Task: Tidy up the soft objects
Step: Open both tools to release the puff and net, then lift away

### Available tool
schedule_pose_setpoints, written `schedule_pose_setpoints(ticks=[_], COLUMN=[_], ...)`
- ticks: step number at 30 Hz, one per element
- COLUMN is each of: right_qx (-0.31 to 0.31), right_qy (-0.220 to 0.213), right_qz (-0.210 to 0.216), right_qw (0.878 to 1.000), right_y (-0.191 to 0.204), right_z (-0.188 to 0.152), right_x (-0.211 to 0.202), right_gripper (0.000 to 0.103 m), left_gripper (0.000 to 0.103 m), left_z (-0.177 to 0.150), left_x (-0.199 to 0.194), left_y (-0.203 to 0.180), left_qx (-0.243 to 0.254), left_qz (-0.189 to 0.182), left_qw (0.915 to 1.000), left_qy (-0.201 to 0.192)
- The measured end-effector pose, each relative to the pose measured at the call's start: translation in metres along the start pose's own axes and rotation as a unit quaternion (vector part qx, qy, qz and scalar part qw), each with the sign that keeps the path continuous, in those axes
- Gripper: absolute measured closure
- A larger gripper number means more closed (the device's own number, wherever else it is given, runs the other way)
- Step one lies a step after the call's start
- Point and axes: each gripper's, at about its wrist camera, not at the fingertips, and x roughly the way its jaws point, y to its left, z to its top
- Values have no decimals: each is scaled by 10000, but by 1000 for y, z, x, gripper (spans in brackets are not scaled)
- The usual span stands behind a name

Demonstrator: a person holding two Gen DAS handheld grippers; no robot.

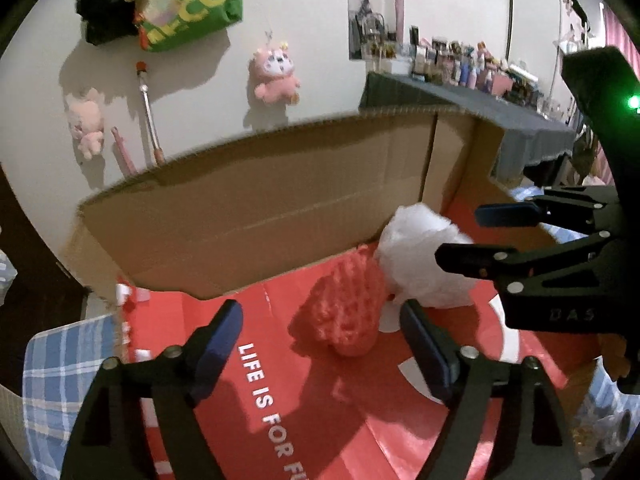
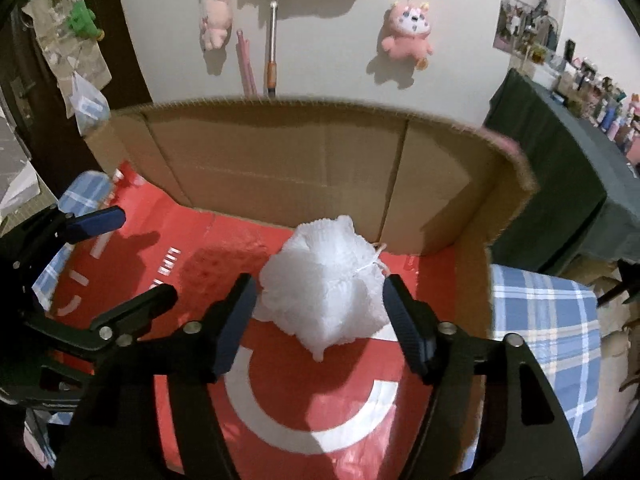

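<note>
Release step, by my reading: both soft pieces lie on the red printed floor of the cardboard box (image 2: pixel 280 160), and neither of my tools has a hold on them. My left gripper (image 1: pixel 320 344) stands with jaws spread wide, the red knitted puff (image 1: pixel 344 308) resting on the box floor between and just beyond the tips, untouched. My right gripper (image 2: pixel 318 320) has its jaws spread too, flanking the white puff (image 2: pixel 324 280); the pads sit just beside it but do not seem to press. White puff lies near the back wall, touching the red one on its right. Both look fluffy, loosely bunched, lumpy; the white one is tied with a cord at one side. Next move, I judge: draw both tools up clear of the box without snagging the yarn, then look for further soft items.
</note>
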Motion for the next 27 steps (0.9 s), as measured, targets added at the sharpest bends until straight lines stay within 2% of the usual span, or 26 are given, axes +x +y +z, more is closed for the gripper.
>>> schedule_pose_setpoints(ticks=[3,6,9,13,15,17,20,27], right_qx=[18,54,51,72,21,-53,-79,-249], right_qy=[-242,-481,-769,-1165,-1428,-1689,-1977,-2528], right_qz=[12,13,-14,-10,-66,-93,-115,-319], right_qw=[9997,9988,9970,9932,9897,9856,9802,9667], right_y=[3,8,14,20,25,31,38,57], right_z=[-3,-9,-19,-39,-51,-68,-90,-156], right_x=[-32,-64,-101,-153,-180,-205,-232,-280], right_gripper=[37,31,30,27,20,18,14,14], left_gripper=[14,5,0,0,0,0,0,0], left_z=[0,-2,-8,-18,-26,-37,-55,-103], left_x=[-28,-59,-95,-137,-164,-187,-217,-274], left_y=[0,-2,-4,-9,-12,-17,-28,-56], left_qx=[-83,-184,-326,-489,-563,-609,-589,-543], left_qz=[82,153,218,259,279,291,238,277], left_qw=[9998,9989,9970,9940,9913,9885,9850,9739], left_qy=[-190,-403,-662,-948,-1157,-1353,-1606,-2187])
